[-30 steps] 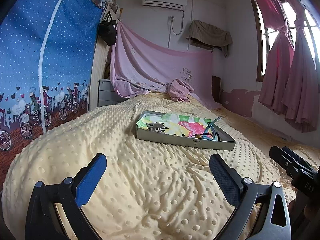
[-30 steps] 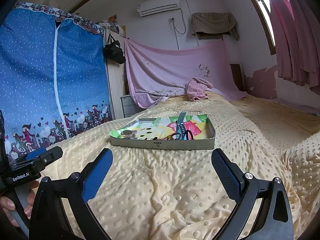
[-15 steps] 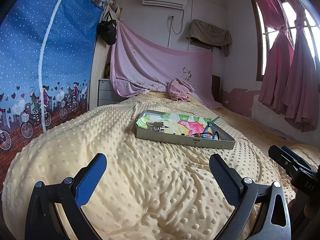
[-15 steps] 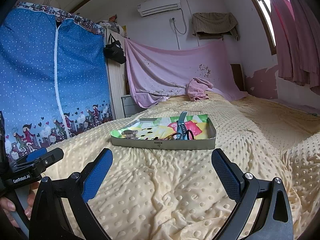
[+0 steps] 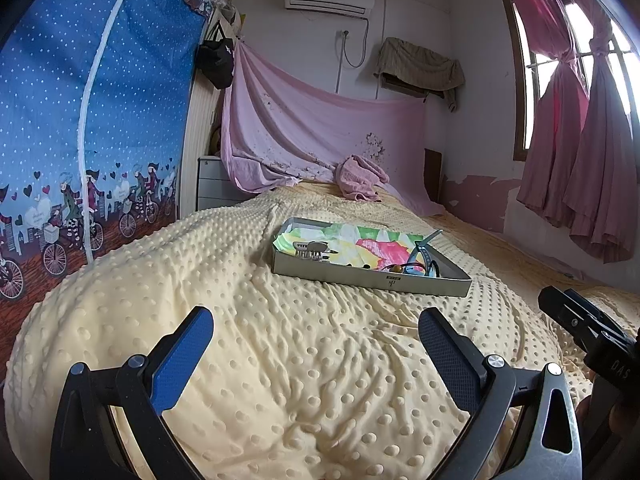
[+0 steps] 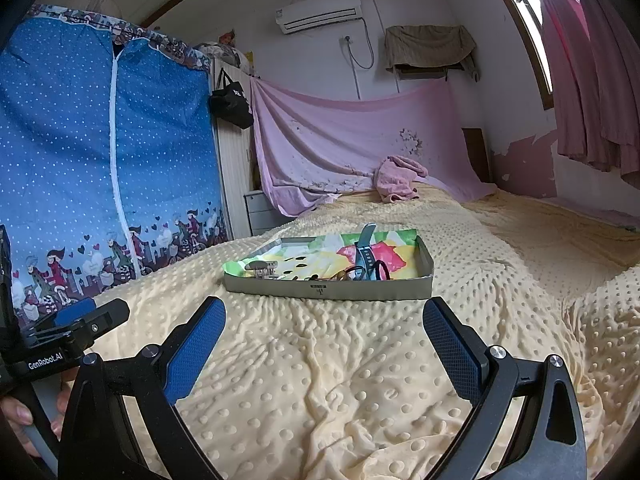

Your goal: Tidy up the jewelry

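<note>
Two handheld grippers hover low over a bed [image 5: 280,360] draped in a pale yellow dotted blanket, both aimed at a shallow grey tray [image 5: 372,276] lying ahead of them near the middle of the bed. The left gripper [image 5: 316,344] has its blue-padded fingers [image 5: 182,360] spread wide and holds nothing; the right gripper [image 6: 324,334] is likewise wide open and empty, its pads [image 6: 196,344] framing bare blanket. In the right wrist view the left device shows at the lower left edge, gripped by a hand [image 6: 20,420]. The tray is lined with brightly coloured paper and carries a metal hair clip [image 6: 262,269] toward its left end, a blue watch strap [image 6: 364,256] standing up toward its right end, and a small tangle of dark bands and beads [image 6: 344,276] against the near wall. Rumpled blanket lies open between the grippers and the tray's near edge, and the bed runs clear on the tray's right. A blue fabric wardrobe [image 6: 100,160] stands close on the left; pink curtains [image 5: 580,160] hang at the right.
</note>
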Tool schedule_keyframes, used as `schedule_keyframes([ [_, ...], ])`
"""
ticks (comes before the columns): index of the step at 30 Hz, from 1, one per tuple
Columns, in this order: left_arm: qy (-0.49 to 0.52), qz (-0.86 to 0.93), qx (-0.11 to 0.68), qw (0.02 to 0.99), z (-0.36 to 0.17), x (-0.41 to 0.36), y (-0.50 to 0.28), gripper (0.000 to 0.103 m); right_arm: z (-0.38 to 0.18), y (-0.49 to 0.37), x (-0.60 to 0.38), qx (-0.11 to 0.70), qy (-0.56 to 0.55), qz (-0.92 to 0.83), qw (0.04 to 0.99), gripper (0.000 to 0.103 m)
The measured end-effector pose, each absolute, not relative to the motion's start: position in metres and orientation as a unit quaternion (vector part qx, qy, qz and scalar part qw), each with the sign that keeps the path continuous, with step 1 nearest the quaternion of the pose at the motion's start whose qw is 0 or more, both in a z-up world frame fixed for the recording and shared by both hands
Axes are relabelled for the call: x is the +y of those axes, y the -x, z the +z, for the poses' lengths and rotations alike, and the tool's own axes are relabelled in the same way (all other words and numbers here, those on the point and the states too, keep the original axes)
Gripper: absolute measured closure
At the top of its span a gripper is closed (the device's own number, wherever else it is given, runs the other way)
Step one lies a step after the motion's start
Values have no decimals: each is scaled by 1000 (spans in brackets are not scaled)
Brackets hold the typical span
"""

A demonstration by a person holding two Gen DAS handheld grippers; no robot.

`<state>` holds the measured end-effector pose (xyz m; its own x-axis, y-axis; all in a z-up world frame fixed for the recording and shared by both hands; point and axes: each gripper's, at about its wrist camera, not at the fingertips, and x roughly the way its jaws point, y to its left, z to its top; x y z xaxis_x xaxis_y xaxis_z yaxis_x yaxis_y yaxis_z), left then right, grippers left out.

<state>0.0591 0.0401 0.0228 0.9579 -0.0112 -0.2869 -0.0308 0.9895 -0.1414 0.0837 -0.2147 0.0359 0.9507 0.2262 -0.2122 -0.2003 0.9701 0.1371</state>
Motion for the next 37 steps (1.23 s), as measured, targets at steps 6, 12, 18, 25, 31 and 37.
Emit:
schedule_keyframes([
  [6, 72, 6, 146, 987, 19, 41, -57, 0, 36, -84, -215, 113, -57, 108, 986, 6],
  [12, 71, 6, 145, 987, 20, 40, -57, 0, 36, -84, -215, 115, -57, 109, 986, 6],
  [18, 62, 11, 136, 989, 19, 41, -53, 0, 36, -83, -214, 114, -58, 109, 986, 6],
  [25, 45, 33, 127, 990, 27, 36, -54, 0, 36, -81, -210, 116, -56, 109, 986, 6],
  [31, 45, 32, 131, 990, 27, 35, -56, 0, 34, -83, -208, 120, -53, 110, 985, 6],
  [37, 45, 31, 134, 989, 27, 35, -55, 0, 31, -85, -208, 123, -49, 111, 985, 6],
])
